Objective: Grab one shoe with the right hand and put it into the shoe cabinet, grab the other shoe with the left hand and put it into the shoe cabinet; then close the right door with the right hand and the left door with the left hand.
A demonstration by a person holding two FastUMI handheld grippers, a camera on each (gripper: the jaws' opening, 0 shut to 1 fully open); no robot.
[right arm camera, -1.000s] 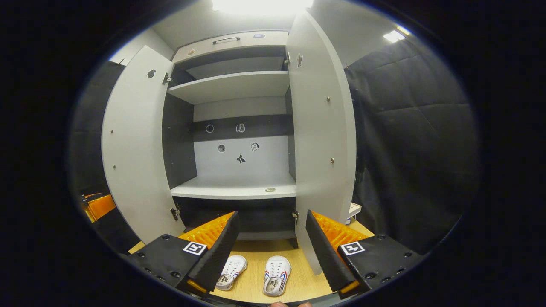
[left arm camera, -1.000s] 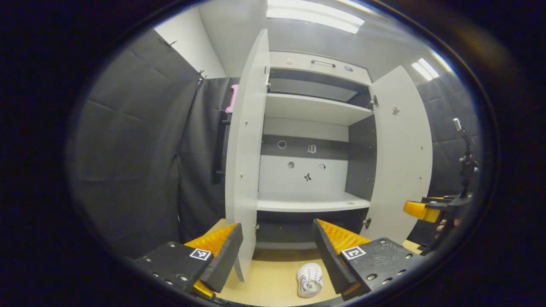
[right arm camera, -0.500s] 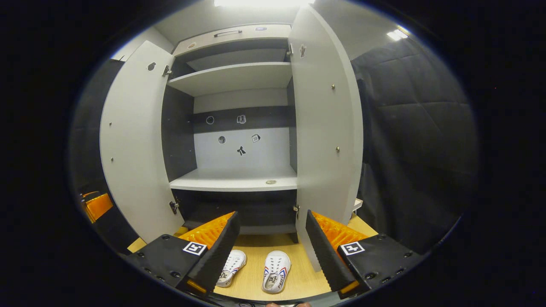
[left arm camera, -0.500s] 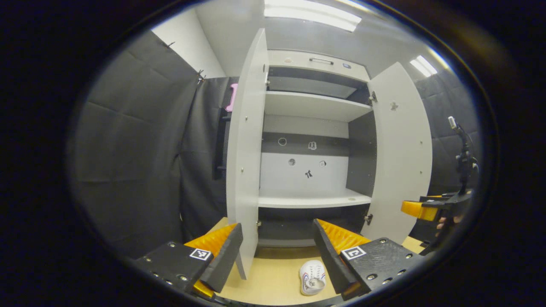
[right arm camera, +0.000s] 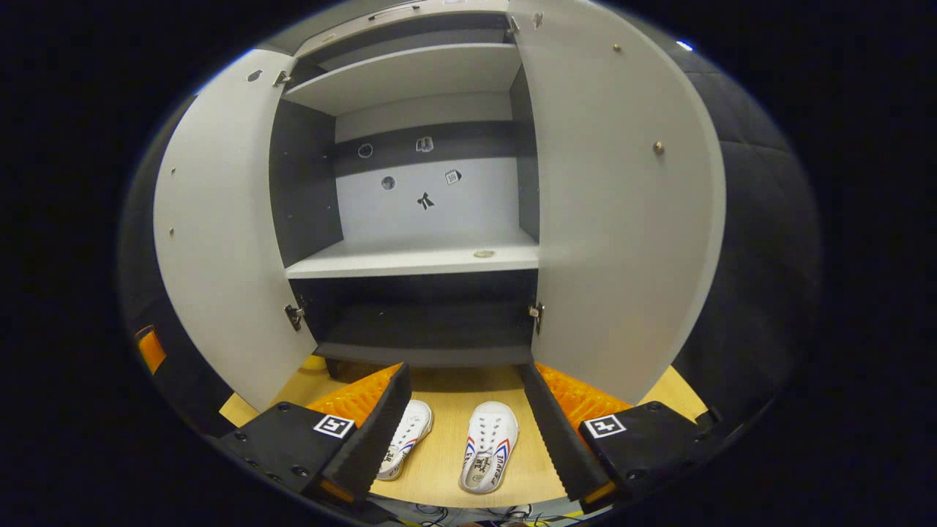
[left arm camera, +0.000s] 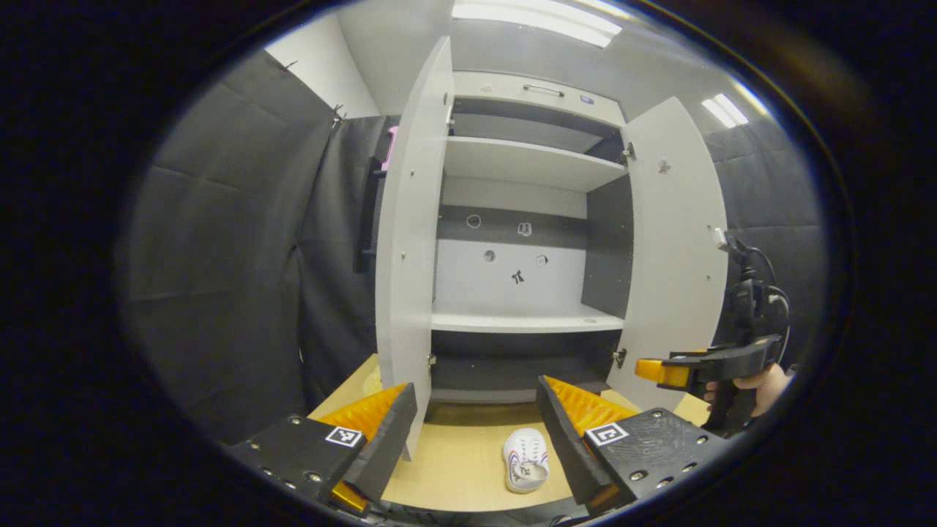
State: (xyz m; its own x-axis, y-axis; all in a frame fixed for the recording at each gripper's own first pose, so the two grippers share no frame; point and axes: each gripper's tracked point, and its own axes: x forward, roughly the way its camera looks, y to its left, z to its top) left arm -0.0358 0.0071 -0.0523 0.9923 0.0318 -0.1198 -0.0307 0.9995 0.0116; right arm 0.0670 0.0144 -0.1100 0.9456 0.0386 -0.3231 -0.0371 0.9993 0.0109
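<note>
1. Right gripper (right arm camera: 461,432) is hanging released, fingers wide; two shoes (right arm camera: 489,446) are lying on the floor between them, cabinet (right arm camera: 417,256) just beyond.
2. Left gripper (left arm camera: 476,439) is gaping too; one shoe (left arm camera: 525,460) is sitting beside its right finger.

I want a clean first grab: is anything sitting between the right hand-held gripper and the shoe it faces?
Nothing visible. The right hand-held gripper is open, and the right shoe lies on bare floor between its fingers, with the left shoe beside it. Both cabinet doors stand open.
</note>
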